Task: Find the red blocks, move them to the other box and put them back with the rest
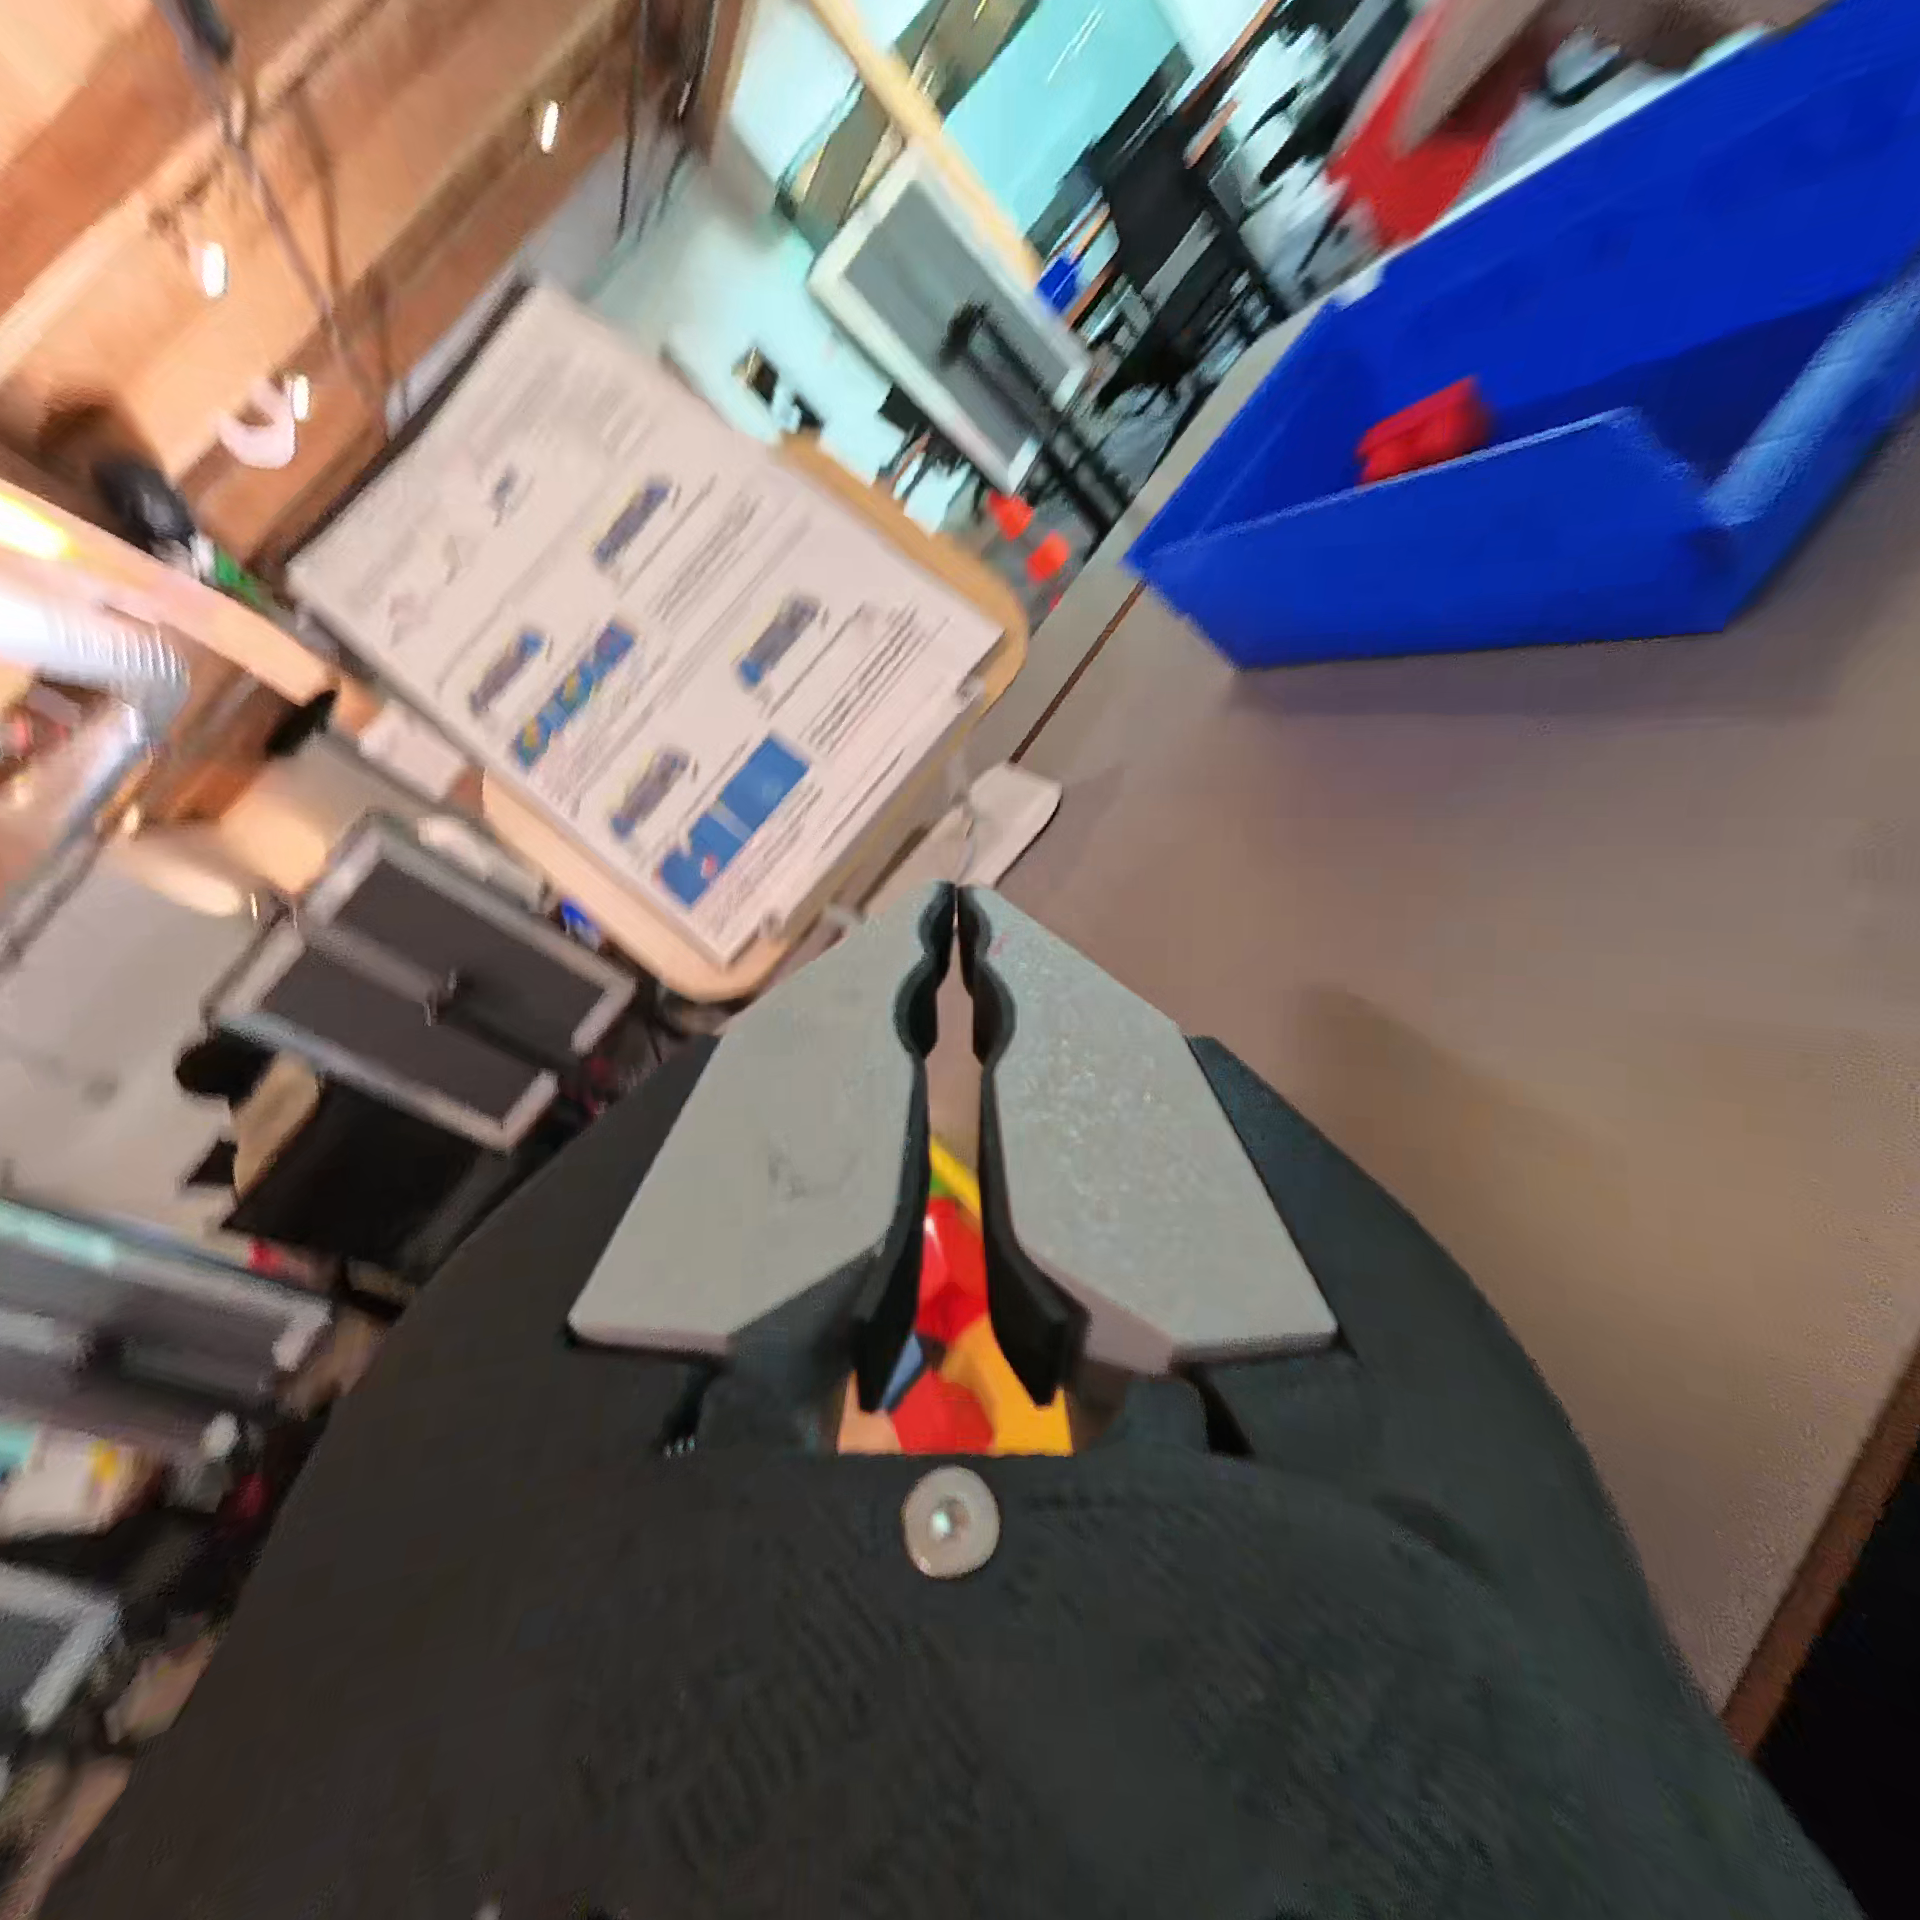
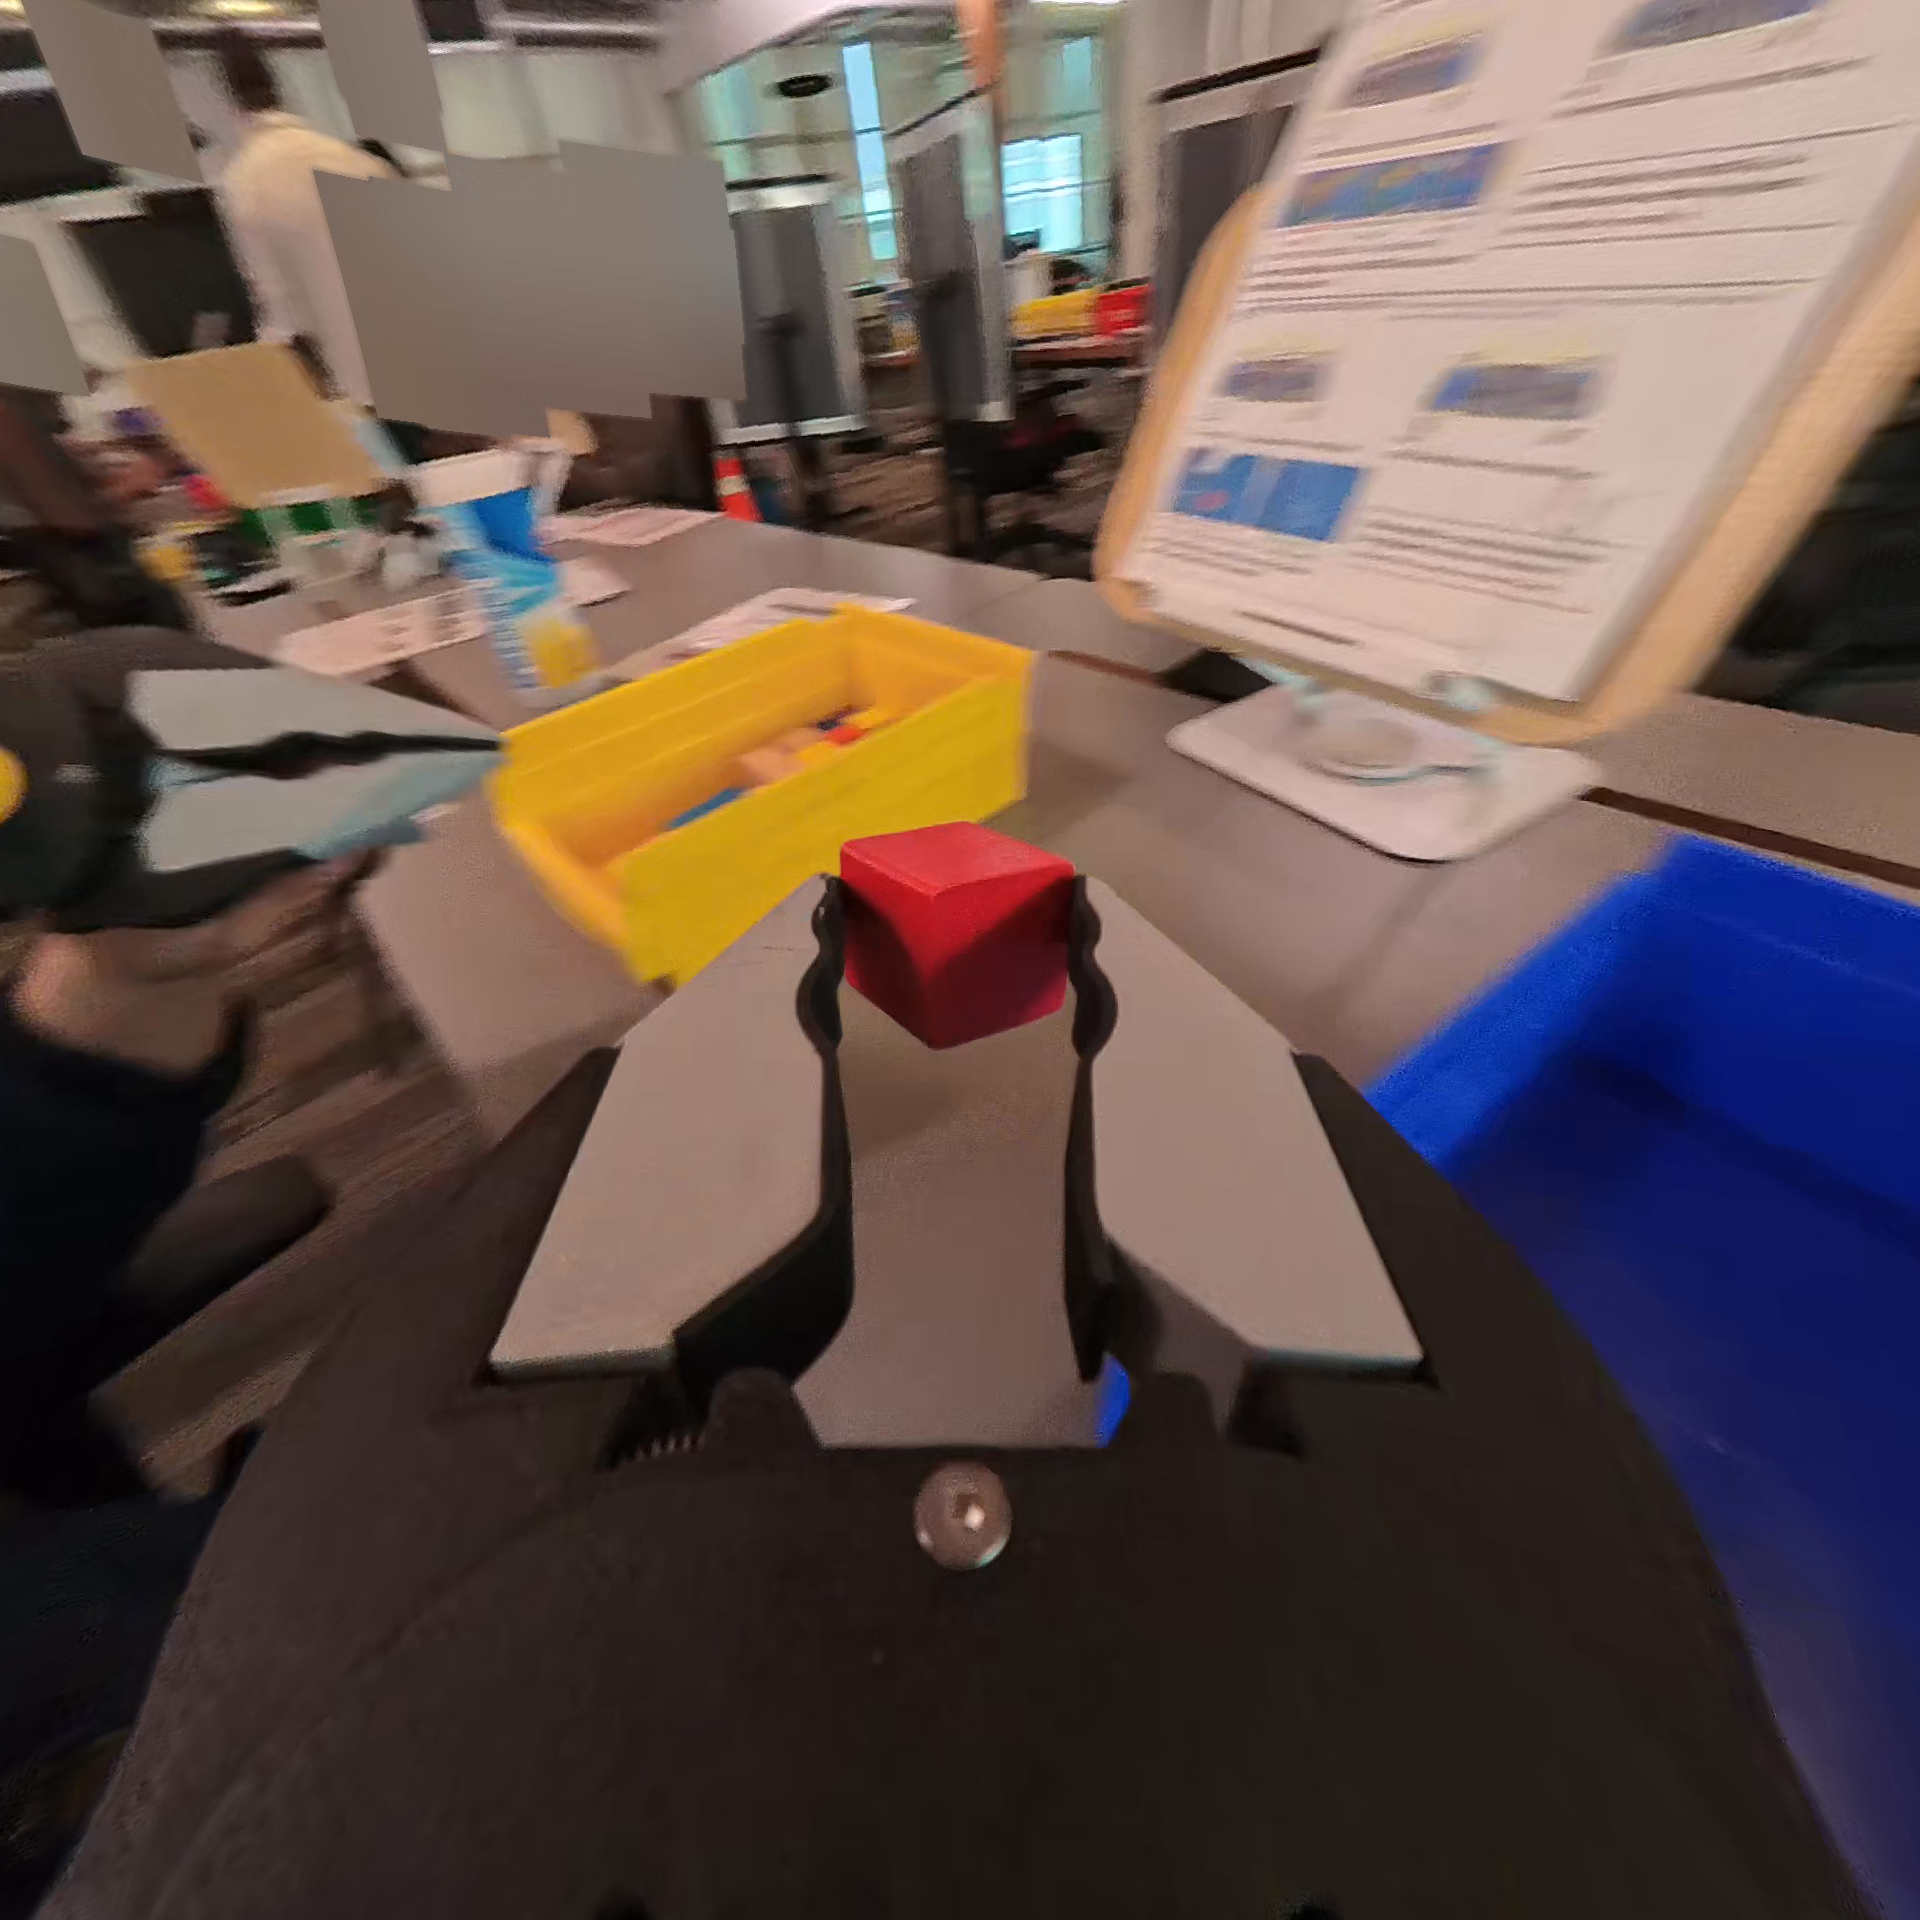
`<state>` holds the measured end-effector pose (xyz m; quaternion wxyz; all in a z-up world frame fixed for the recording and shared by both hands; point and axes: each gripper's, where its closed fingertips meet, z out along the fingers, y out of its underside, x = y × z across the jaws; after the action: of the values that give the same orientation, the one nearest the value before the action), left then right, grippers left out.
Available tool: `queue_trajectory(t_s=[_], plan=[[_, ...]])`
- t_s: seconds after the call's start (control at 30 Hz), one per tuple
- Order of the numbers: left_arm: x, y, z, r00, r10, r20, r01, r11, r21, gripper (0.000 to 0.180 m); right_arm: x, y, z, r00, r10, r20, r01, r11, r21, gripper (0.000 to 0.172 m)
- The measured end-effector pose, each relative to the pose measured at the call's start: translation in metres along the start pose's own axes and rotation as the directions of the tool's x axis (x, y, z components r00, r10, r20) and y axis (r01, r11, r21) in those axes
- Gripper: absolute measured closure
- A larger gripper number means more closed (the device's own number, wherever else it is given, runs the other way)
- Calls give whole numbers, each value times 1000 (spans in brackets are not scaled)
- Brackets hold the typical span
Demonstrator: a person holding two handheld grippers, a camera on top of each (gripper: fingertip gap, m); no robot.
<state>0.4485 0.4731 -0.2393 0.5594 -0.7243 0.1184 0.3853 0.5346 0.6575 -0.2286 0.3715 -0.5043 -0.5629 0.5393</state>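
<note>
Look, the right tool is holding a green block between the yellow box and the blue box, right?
Almost. The block is red, not green; the right wrist view shows it. The right tool does grip it, with the yellow box behind and the blue box to the right.

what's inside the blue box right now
One red block lies in the blue box. Its near wall hides most of the floor, so more blocks there can't be ruled out.

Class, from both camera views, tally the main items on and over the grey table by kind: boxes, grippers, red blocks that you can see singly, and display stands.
Boxes: 2 (yellow box, blue box)
Grippers: 2 (left gripper, right gripper)
Red blocks: 2 (held red cube, red block in the blue box)
Display stands: 1 (poster stand)
Total: 7
</note>
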Motion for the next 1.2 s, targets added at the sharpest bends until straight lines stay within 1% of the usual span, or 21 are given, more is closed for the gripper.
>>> queue_trajectory(t_s=[0.03,0.1,0.13,0.17,0.2,0.23,0.27,0.3,0.37,0.43,0.53,0.6,0.67,0.73,0.8,0.87,0.93,0.97,1.07,1.13,1.2], plan=[[-12,14,2,998,-55,24,56,997,-51,180,24,2,-7,997,14,-70,-14,1000,-3,131],[-30,39,5,984,-165,62,172,978,-122,180,63,17,-16,984,52,-169,-61,997,-45,131],[-35,52,7,973,-221,69,230,961,-156,180,83,31,-17,973,76,-219,-96,992,-84,131],[-38,67,10,958,-276,77,286,938,-197,177,101,47,-18,956,98,-275,-139,981,-133,131],[-39,82,12,944,-323,72,330,912,-245,169,116,63,-18,939,109,-326,-177,967,-185,131],[-38,95,13,932,-356,65,359,887,-290,162,124,75,-19,928,111,-356,-203,951,-231,128],[-39,109,14,925,-374,67,375,867,-328,158,123,79,-21,929,106,-356,-207,943,-260,129],[-41,120,14,922,-379,78,381,854,-355,154,116,73,-22,936,87,-340,-183,948,-261,132],[-48,140,14,914,-388,115,402,834,-379,154,99,45,-29,945,25,-327,-94,976,-196,134],[-47,159,13,892,-437,113,441,789,-429,152,82,20,-39,944,-49,-325,1,990,-143,134],[-49,189,7,864,-486,132,479,714,-510,144,66,5,-52,936,-121,-330,81,988,-132,131],[-51,209,3,857,-491,157,488,675,-554,143,59,-2,-57,939,-127,-318,96,989,-112,132],[-39,218,5,839,-531,119,491,645,-585,141,51,-7,-59,950,-116,-289,95,992,-88,133],[-27,221,12,816,-572,82,492,615,-616,142,45,-10,-60,956,-115,-269,98,992,-75,133],[-20,229,20,831,-553,64,453,605,-654,149,44,-10,-60,954,-126,-272,107,991,-81,133],[-16,245,25,852,-520,57,405,586,-702,149,42,-10,-61,953,-133,-272,115,990,-80,133],[-1,258,22,827,-561,30,364,496,-789,146,39,-10,-61,955,-134,-264,117,990,-80,133],[0,260,22,818,-574,34,364,471,-803,137,38,-9,-61,955,-138,-264,120,989,-82,133],[-1,262,24,827,-562,29,343,462,-818,141,37,-9,-59,952,-149,-269,130,988,-85,134],[-2,263,26,848,-529,20,310,465,-830,142,37,-9,-56,952,-152,-264,134,987,-85,135],[-4,265,28,873,-487,11,272,469,-840,150,36,-6,-51,952,-159,-261,137,985,-101,135]])
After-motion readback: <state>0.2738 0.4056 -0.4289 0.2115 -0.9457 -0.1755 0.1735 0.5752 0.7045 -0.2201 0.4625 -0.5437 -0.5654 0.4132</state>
